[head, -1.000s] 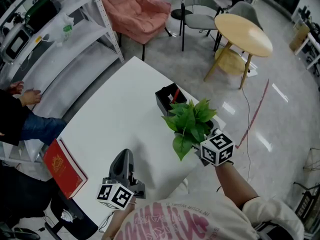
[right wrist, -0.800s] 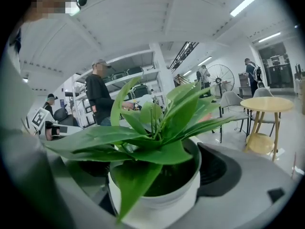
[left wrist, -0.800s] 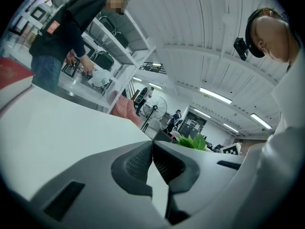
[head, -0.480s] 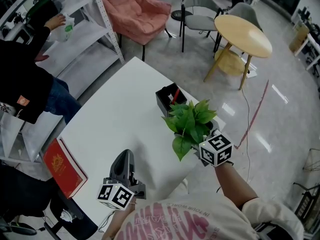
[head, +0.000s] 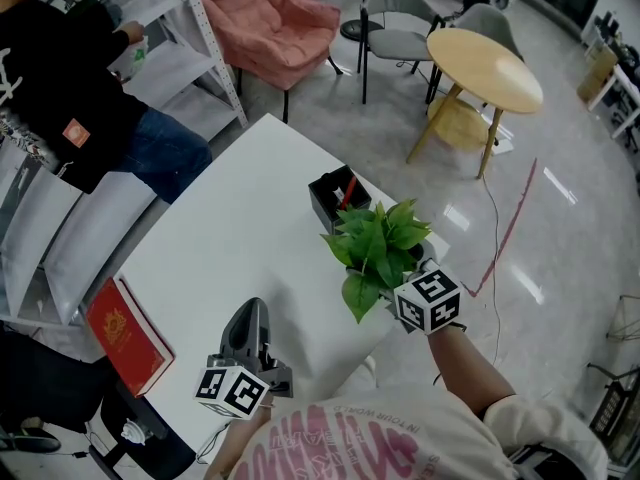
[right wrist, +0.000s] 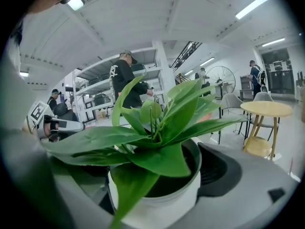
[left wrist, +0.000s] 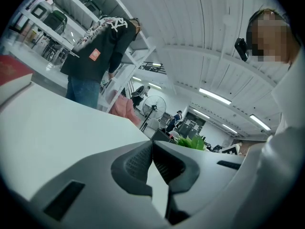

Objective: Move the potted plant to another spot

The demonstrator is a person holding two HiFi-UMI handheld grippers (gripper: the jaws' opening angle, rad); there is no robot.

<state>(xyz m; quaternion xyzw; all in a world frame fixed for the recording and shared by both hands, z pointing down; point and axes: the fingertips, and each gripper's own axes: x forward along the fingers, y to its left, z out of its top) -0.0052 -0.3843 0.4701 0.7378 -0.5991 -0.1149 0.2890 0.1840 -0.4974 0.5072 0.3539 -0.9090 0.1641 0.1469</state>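
The potted plant [head: 375, 243] has broad green leaves and a white pot [right wrist: 157, 202]. It is near the table's right edge, just in front of a black pen box [head: 333, 198]. My right gripper [right wrist: 159, 180] is shut on the pot, with a dark pad on each side of it. In the head view the leaves hide the pot, and only the right gripper's marker cube [head: 428, 301] shows. Whether the pot rests on the table I cannot tell. My left gripper [head: 246, 340] lies low over the white table [head: 230, 238] near its front edge, shut on nothing, its pads [left wrist: 143, 160] touching.
A red book [head: 128, 335] lies at the table's front-left corner. A person in a black top [head: 75, 78] stands at white shelving beyond the far left. A pink armchair [head: 275, 23], grey chairs and a round wooden table [head: 485, 66] stand on the floor behind.
The person in black has walked into view at upper left. My right gripper and the plant have drifted slightly left. The left gripper has stayed put.
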